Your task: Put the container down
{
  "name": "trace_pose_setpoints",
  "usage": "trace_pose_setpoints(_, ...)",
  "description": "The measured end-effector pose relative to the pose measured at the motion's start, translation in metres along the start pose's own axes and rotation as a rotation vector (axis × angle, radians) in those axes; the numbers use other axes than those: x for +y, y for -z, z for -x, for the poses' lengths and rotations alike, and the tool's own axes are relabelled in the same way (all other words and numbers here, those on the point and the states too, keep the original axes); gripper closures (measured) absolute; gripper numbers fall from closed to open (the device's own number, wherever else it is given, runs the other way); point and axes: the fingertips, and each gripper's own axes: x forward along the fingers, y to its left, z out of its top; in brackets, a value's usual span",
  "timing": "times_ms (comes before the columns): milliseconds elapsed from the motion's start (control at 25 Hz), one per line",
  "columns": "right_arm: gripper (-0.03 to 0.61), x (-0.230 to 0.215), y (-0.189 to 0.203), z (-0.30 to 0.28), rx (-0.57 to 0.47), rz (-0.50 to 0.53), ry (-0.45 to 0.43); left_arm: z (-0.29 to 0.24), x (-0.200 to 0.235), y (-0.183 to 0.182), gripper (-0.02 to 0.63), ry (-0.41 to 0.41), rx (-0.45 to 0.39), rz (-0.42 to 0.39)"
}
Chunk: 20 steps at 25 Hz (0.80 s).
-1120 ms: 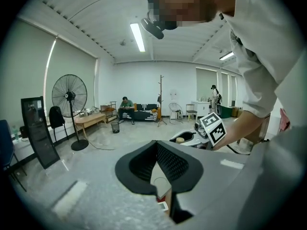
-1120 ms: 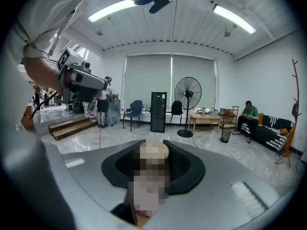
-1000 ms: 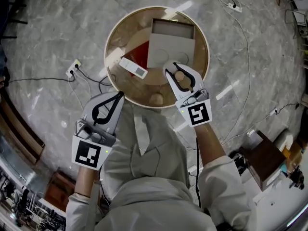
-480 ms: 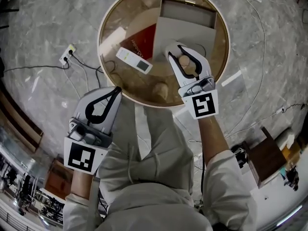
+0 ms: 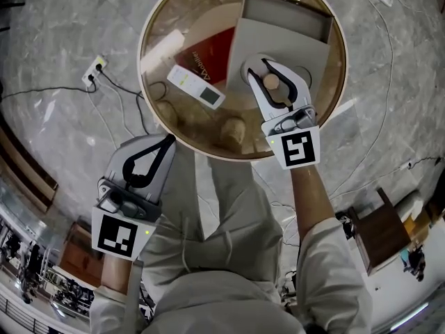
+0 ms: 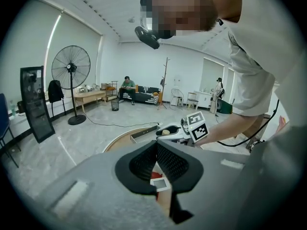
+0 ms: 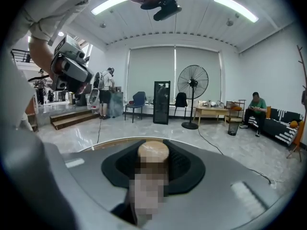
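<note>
Head view: person in pale clothes stands over a round wooden desk (image 5: pixel 149 96) on a grey marble floor (image 5: pixel 62 26).

Right tongs (image 5: pixel 267 71) reach over the desk, clenched on the container (image 5: pixel 271 82), a small jar with a round wooden lid. The jar hangs over the near end of a white box (image 5: pixel 278 37), which lies open at its far end. Cannot tell whether the jar's base touches the box.

Right gripper view: wooden lid sits squarely between the two black pads, gripped from both sides.

Left tongs (image 5: pixel 167 142) are off the desk, just outside its near rim, by the person's left leg. Left gripper view: tips pressed together, nothing between them.

Also on the desk: red booklet (image 5: pixel 208 51) left of the box, white remote-like device (image 5: pixel 196 88) lying partly across the booklet's near corner, and a tan rounded lump (image 5: pixel 233 127) near the front rim.

Power strip (image 5: pixel 97 65) with cable on the floor, left of the desk.
</note>
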Motion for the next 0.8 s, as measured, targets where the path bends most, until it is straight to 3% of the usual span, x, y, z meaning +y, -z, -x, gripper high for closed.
trace_pose_setpoints(800,0.463,0.005,0.023,-0.001,0.008,-0.010,-0.006,-0.011,-0.001,0.027,0.607,0.006,0.049,0.031)
